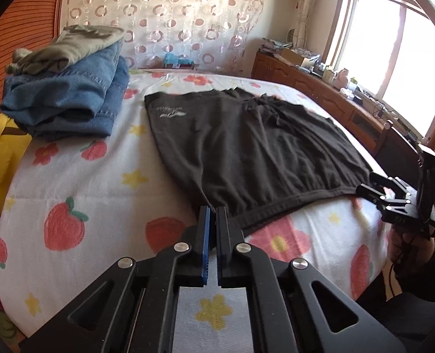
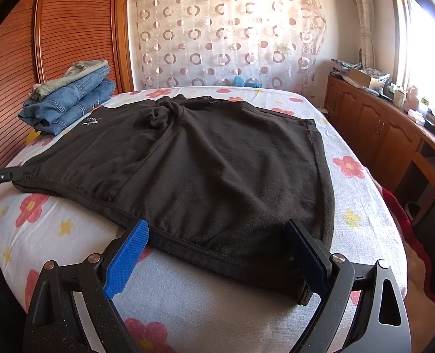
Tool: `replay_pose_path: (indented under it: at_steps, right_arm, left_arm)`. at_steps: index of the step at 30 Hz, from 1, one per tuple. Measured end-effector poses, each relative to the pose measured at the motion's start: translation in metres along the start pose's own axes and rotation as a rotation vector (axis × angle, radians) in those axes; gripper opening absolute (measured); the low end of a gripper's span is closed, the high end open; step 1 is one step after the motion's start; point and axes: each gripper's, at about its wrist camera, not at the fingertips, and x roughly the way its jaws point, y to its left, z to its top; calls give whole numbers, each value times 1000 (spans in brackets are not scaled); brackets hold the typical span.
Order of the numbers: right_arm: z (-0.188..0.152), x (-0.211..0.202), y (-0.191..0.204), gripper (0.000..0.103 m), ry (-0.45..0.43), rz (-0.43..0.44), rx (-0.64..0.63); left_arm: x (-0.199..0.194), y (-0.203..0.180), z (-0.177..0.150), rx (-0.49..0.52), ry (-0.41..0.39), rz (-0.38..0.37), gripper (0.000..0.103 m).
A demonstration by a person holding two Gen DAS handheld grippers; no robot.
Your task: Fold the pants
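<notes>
Black pants (image 1: pixel 247 147) lie spread flat on the flower-print bed sheet (image 1: pixel 85 194). My left gripper (image 1: pixel 213 210) is shut on their near left corner, with the hem pinched between its pads. In the right wrist view that same gripper (image 2: pixel 11 173) shows at the pants' (image 2: pixel 202 161) left corner. My right gripper (image 2: pixel 217 241) is open wide, its fingers straddling the near hem by the right corner without pressing on it. The left wrist view shows the right gripper (image 1: pixel 373 186) at the pants' right corner, held by a hand (image 1: pixel 408 247).
Folded blue jeans with an olive garment on top (image 1: pixel 67 97) are stacked at the bed's far left. A yellow cushion (image 1: pixel 0 153) lies beside them. A wooden cabinet (image 2: pixel 379 129) with clutter runs under the window on the right. The bed edge is close in front.
</notes>
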Motion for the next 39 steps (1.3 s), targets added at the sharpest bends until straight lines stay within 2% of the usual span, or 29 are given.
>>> replay_pose_path:
  at_steps: [4,11,33,37,39]
  right_arm:
    - [5,-2,-4,94,3,30,32]
    - [11,-10,-8,94,-20,17,29]
    - [11,-16,-27,94,-54,6,80]
    - [9,-16,-29,94,-55,4,88]
    - [9,-15,-31,94,-55,4,93]
  left_arm:
    - [-7,-11,17,29,-31,-34,4]
    - [-8,-35,48,80,-80,-101,4]
    - [32,-124,118,230,-103,-247,4]
    - [45,-139,123,247,-88,-252,4]
    - [50,-143,122,259,-79,-222,4]
